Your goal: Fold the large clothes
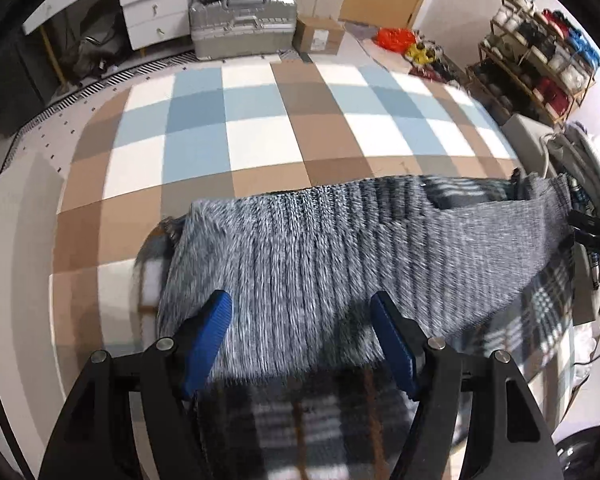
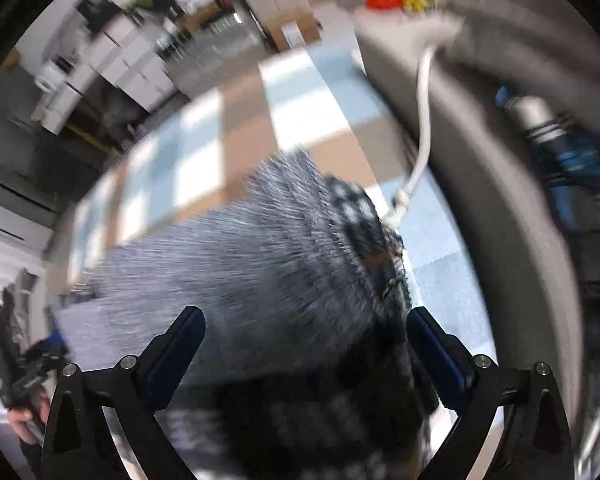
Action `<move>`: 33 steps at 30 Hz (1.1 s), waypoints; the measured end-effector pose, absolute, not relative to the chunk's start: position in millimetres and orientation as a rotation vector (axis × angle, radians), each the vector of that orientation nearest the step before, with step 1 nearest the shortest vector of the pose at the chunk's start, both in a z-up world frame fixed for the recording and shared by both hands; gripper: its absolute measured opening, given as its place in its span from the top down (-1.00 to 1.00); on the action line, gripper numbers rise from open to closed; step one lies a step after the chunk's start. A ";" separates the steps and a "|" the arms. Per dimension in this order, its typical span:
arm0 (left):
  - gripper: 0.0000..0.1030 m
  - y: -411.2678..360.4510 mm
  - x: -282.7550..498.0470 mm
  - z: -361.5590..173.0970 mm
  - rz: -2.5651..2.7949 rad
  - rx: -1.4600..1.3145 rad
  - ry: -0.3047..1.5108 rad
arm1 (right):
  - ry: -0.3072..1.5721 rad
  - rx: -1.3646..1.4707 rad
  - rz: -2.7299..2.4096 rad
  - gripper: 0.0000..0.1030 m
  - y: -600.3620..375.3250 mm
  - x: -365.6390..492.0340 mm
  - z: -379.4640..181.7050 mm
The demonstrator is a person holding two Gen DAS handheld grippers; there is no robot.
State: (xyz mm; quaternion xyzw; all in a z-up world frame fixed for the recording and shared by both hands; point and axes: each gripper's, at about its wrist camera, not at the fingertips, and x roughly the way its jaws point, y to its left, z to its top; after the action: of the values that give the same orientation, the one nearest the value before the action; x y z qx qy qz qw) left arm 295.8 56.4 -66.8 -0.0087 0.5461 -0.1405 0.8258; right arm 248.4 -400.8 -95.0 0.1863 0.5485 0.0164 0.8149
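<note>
A grey knit garment [image 1: 300,248] with a dark plaid lining [image 1: 300,412] lies folded on a checked blue, brown and white mat [image 1: 260,136]. My left gripper [image 1: 300,300] hovers over its near part with blue pads [image 1: 210,332] spread apart, open, not pressing the cloth. The right gripper shows as a dark shape at the garment's right end [image 1: 592,232]. In the blurred right wrist view my right gripper [image 2: 305,312] stands open, wide over the same garment [image 2: 240,264]. A hand [image 2: 24,416] holds the left gripper at the lower left.
Beyond the mat [image 2: 236,120] stand a silver suitcase [image 1: 242,24], a cardboard box [image 1: 318,34] and white drawers [image 1: 154,0]. A shoe rack [image 1: 540,64] fills the right. A white cable [image 2: 422,120] lies by the garment's right end.
</note>
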 end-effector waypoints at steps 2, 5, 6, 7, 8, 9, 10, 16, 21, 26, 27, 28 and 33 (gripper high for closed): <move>-0.31 60.9 283.4 -57.7 -0.291 -0.028 1.123 | 1.060 0.383 0.075 -1.00 -394.8 223.3 -68.2; -0.31 62.8 263.9 -49.6 -0.311 -0.050 1.062 | 0.912 0.366 0.196 -1.00 -375.5 176.3 -35.7; -0.31 64.2 253.5 -45.6 -0.326 -0.067 1.046 | 0.874 0.377 0.214 -1.00 -369.6 162.1 -30.2; -0.31 65.8 245.4 -42.9 -0.332 -0.080 1.035 | 0.842 0.383 0.221 -1.00 -364.0 151.2 -26.8; -0.31 67.6 238.6 -40.8 -0.334 -0.092 1.026 | 0.802 0.374 0.226 -1.00 -356.1 134.8 -23.0; -0.31 67.7 232.4 -39.8 -0.343 -0.105 1.015 | 0.778 0.361 0.224 -1.00 -350.1 125.8 -21.0; -0.31 67.5 226.5 -38.8 -0.350 -0.114 1.002 | 0.746 0.341 0.217 -1.00 -343.4 113.3 -20.0; -0.41 40.3 209.9 -41.6 -0.383 -0.043 1.012 | 0.773 0.596 0.224 -1.00 -359.9 80.3 -60.6; -0.42 -8.5 214.5 -37.9 -0.439 0.034 1.023 | 0.831 1.024 0.252 -1.00 -406.5 67.1 -120.9; -0.48 -73.5 231.0 -42.4 -0.550 0.068 1.078 | 0.814 1.168 0.255 -1.00 -427.8 72.6 -145.0; -0.48 -87.4 233.4 -44.3 -0.575 0.072 1.094 | 0.814 1.173 0.247 -1.00 -430.8 75.6 -147.3; -0.48 -99.9 238.0 -46.3 -0.589 0.081 1.103 | 0.815 1.176 0.241 -1.00 -432.9 76.5 -147.6; -0.48 -146.3 262.0 -67.0 -0.694 0.058 1.218 | 0.828 1.164 0.183 -1.00 -441.1 84.3 -148.1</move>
State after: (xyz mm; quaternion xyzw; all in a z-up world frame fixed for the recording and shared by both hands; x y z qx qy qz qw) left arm 262.0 -146.3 -67.0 0.0265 0.5602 -0.3194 0.7638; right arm 84.3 -441.1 -148.1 0.5331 0.3793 0.0837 0.7516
